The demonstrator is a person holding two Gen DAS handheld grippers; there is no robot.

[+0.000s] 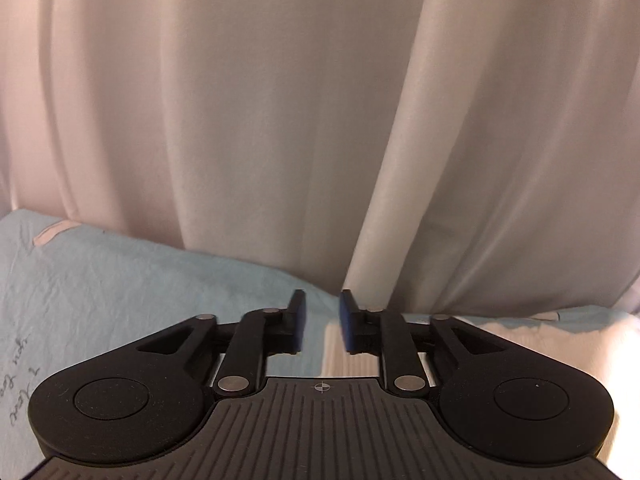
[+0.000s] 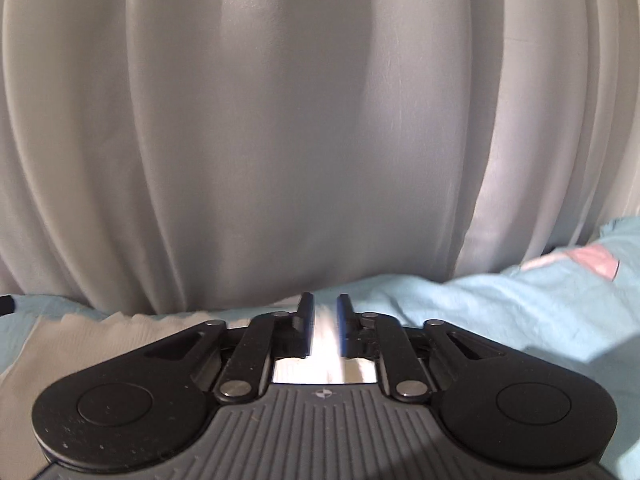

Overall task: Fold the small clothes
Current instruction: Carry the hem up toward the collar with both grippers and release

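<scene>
We see a small white cloth (image 2: pixel 60 344) lying flat on the blue sheet (image 1: pixel 120 280), low beside both grippers. Our left gripper (image 1: pixel 322 320) and right gripper (image 2: pixel 324 322) each show a small gap and hold nothing. The curtain (image 1: pixel 280 120) hangs close ahead, so we could pinch the sheet or bump the curtain; there is more room to the sides.

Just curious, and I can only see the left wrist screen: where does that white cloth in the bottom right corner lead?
Observer: In the right wrist view, the white cloth spreads over the blue sheet, out to the left of the right gripper.
Operator: Is that gripper grabbing it?
Observer: Its jaws stand narrowly apart, and the cloth shows blurred through the gap.
Operator: Anything else there?
Observer: A small black object at the left edge, too cut off to identify.
</scene>
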